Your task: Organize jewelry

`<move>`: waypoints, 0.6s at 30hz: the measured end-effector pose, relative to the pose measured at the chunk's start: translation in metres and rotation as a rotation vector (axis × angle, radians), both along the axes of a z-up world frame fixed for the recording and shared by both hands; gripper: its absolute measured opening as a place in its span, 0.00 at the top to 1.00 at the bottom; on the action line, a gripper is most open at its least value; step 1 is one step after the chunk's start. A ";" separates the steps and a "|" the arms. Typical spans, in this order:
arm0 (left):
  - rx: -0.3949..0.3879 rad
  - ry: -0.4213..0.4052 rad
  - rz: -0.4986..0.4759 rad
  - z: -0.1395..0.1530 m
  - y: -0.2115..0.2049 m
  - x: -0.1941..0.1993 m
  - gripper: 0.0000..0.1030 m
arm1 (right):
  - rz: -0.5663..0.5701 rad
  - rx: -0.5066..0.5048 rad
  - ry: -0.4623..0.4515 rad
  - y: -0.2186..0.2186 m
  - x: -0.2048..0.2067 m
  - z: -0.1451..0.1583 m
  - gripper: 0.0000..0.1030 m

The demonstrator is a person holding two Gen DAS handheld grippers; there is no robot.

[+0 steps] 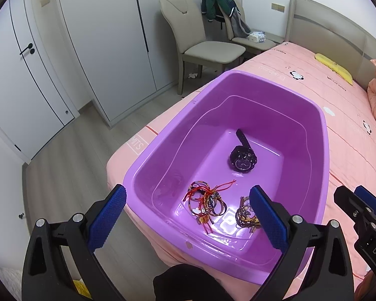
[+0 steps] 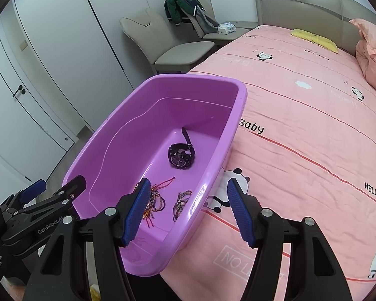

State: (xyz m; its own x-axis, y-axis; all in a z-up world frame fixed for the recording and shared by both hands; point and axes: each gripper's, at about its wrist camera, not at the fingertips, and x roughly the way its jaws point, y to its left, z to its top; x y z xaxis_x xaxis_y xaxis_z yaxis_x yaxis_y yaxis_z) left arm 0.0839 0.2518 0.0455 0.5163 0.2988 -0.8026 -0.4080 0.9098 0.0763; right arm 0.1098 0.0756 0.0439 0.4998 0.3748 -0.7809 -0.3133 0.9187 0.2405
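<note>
A purple plastic tub (image 1: pixel 313 150) sits on the corner of the pink bed; it also shows in the right wrist view (image 2: pixel 240 105). Inside lie a black watch (image 1: pixel 243 159) (image 2: pixel 181 158), a tangle of red and multicoloured string bracelets (image 1: pixel 208 200) (image 2: pixel 158 200), and a brown beaded bracelet bundle (image 1: pixel 245 215) (image 2: pixel 181 202). My left gripper (image 1: pixel 188 215) is open and empty, above the tub's near end. My right gripper (image 2: pixel 188 210) is open and empty, straddling the tub's right rim. Each gripper shows at the edge of the other's view.
The pink panda-print bed (image 2: pixel 313 125) extends right, with a pink pillow (image 2: pixel 371 57) and a yellow cloth (image 2: pixel 313 39) by the headboard. Two beige chairs (image 1: pixel 203 45), one with a green jacket (image 1: pixel 218 5), stand by the white wardrobe (image 1: pixel 100 37). Wooden floor lies left.
</note>
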 end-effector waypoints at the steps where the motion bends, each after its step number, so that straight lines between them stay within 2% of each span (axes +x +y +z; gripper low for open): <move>1: 0.001 0.000 0.001 0.000 0.000 0.000 0.06 | -0.001 -0.001 -0.001 0.000 0.000 0.000 0.41; 18: -0.006 -0.009 -0.003 0.005 -0.002 -0.005 0.06 | 0.000 -0.005 -0.010 -0.004 -0.003 0.003 0.41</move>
State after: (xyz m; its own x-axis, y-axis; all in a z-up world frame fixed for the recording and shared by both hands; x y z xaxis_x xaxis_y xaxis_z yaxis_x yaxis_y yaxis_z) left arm 0.0792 0.2503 0.0501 0.5245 0.2923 -0.7997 -0.4057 0.9115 0.0670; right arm 0.1071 0.0719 0.0464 0.5074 0.3711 -0.7777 -0.3153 0.9199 0.2333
